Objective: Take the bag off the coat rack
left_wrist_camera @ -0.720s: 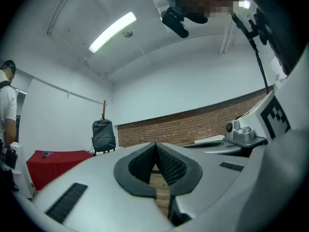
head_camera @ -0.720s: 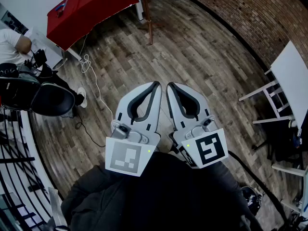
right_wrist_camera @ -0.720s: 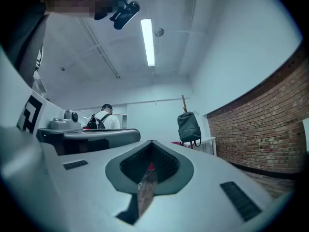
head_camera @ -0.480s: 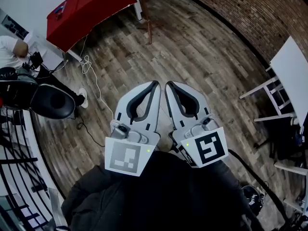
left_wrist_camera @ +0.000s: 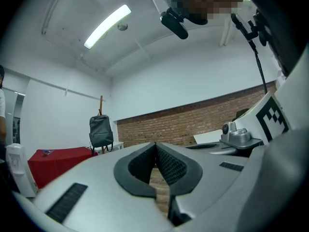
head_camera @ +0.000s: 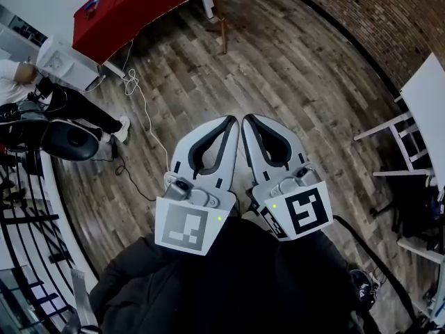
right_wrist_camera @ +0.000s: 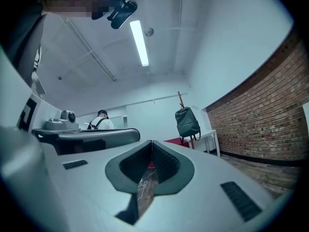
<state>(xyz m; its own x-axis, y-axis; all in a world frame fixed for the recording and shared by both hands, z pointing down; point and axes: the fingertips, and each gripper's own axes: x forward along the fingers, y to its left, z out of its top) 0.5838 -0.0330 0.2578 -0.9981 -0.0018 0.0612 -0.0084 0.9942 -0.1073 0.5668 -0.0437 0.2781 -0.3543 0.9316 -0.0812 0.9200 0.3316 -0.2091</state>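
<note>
A grey-green backpack (left_wrist_camera: 101, 132) hangs on a wooden coat rack (left_wrist_camera: 101, 102) far across the room, also seen as the backpack (right_wrist_camera: 187, 122) on the coat rack pole (right_wrist_camera: 180, 98) in the right gripper view. In the head view only the rack's lower pole (head_camera: 221, 28) shows at the top. My left gripper (head_camera: 235, 119) and right gripper (head_camera: 245, 118) are held side by side, level, both shut with nothing between the jaws. The left gripper (left_wrist_camera: 155, 143) and right gripper (right_wrist_camera: 151, 141) point towards the far wall.
A red-covered table (head_camera: 132, 7) stands at the far left by the rack. A person (head_camera: 17, 72) sits by a black chair (head_camera: 69, 139) at the left, with a white cable (head_camera: 142, 110) on the wooden floor. A white folding table (head_camera: 425, 106) stands right, along the brick wall (head_camera: 375, 12).
The floor and furniture have slid slightly in the head view, the red table and person shifting up and left. Both grippers stay shut and side by side.
</note>
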